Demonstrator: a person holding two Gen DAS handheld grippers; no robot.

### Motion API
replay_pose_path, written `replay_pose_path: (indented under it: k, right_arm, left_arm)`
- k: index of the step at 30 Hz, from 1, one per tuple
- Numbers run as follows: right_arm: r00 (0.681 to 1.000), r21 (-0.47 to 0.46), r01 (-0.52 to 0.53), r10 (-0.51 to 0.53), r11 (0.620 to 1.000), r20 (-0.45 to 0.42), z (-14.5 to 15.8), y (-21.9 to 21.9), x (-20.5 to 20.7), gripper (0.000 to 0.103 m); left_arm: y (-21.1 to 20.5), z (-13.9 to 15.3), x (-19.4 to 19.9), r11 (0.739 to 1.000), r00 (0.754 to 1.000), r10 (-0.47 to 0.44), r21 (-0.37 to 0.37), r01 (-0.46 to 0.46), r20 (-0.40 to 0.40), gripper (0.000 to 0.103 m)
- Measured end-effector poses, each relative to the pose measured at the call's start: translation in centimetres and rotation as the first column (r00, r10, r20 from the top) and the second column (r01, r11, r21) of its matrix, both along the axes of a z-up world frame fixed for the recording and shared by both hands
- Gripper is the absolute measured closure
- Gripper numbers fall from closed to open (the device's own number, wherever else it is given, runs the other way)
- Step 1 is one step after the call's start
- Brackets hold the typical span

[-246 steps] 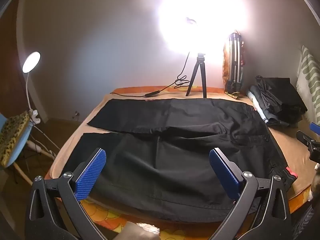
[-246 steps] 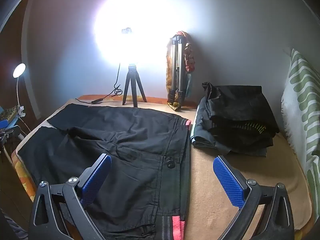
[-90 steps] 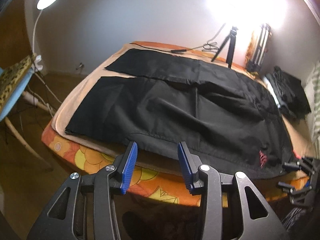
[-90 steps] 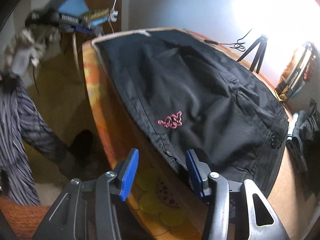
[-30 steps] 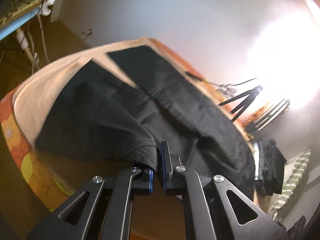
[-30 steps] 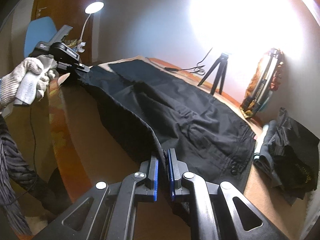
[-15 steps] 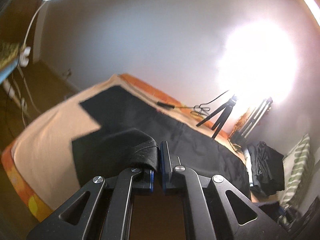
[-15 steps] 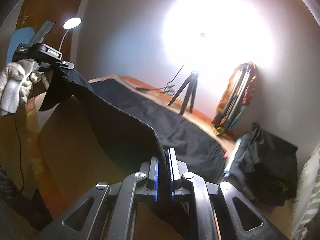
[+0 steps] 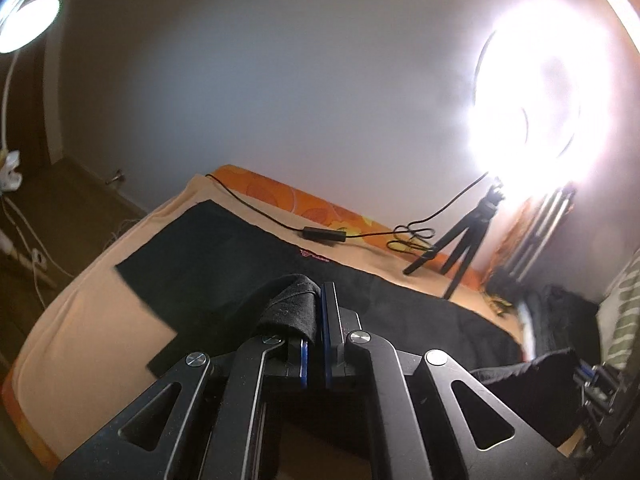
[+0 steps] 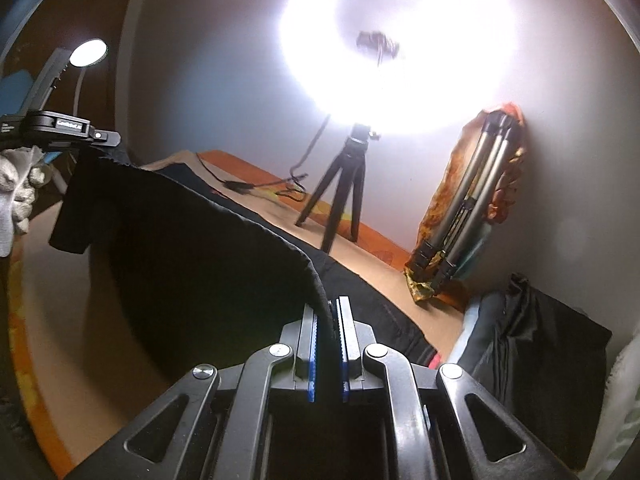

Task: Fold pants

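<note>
Bedroom walls glow under a ring light (image 10: 396,40) at about 12 o'clock in the right wrist view, its small tripod (image 10: 344,196) standing on the far edge of the bed (image 9: 92,344), which carries a tan cover. Black pants (image 9: 224,264) lie with one leg flat along the far side of the bed, toward 11 o'clock in the left wrist view. The near leg is raised off the bed. The left gripper (image 9: 316,320) has its jaws clamped together on a bunched bit of hem, and the right gripper (image 10: 326,320) has its jaws closed on the cloth edge nearer the waist, so the fabric hangs in a dark sheet between the two. A pile of dark clothes (image 10: 536,344) sits at 4 o'clock, apart from the pants. By my reading the first fold, leg onto leg, is under way but not laid: the lifted leg must yet be set down on the flat one, and the lengthwise folds remain.
</note>
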State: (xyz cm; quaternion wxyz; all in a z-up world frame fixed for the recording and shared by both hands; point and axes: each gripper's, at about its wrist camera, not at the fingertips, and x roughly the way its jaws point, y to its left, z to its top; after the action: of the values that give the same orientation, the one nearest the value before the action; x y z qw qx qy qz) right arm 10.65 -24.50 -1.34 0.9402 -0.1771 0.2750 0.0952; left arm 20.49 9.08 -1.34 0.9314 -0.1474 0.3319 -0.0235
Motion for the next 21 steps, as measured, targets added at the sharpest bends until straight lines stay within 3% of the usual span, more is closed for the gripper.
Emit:
replay_pose_path:
  k: [10,21]
  right_arm:
    - [0.979,0.050,0.055,-0.044,0.997,-0.200,-5.0,-1.6,10.0,0.097]
    - [0.962,0.014,0.078,-0.072,0.997,-0.262,-7.6,-2.1,14.5,0.097]
  left_arm:
    - [-3.0,-3.7,6.9,0.994,0.993,-0.026,0.102,0.037,-0.111,0.099]
    - [-4.4,-6.5,10.9,0.986,0.983,-0.007,0.160,0.037,-0.183,0.099]
